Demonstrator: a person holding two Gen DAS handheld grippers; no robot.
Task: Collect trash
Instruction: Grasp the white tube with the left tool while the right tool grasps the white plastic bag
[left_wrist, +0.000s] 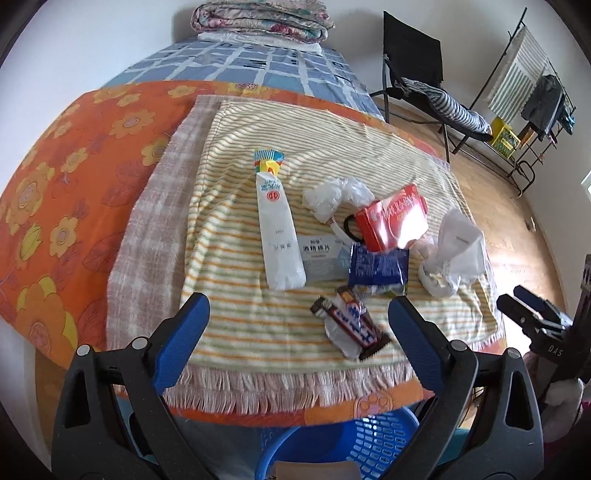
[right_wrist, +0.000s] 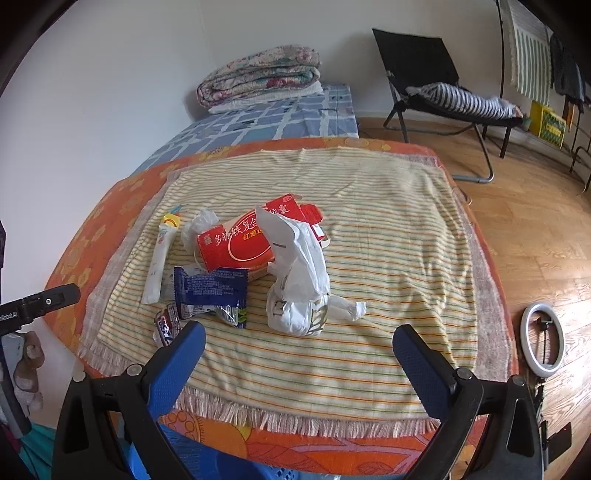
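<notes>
Trash lies on a striped towel: a white tube, a red box, a dark blue wrapper, a candy wrapper, crumpled white paper, a clear plastic bag and a flat wipes packet. My left gripper hovers open in front of the candy wrapper. My right gripper hangs open just in front of the white paper. Both hold nothing.
A blue perforated basket sits below the towel's fringed front edge. An orange floral cloth lies under the towel. Folded quilts are at the far end, a black chair and ring light on the wooden floor right.
</notes>
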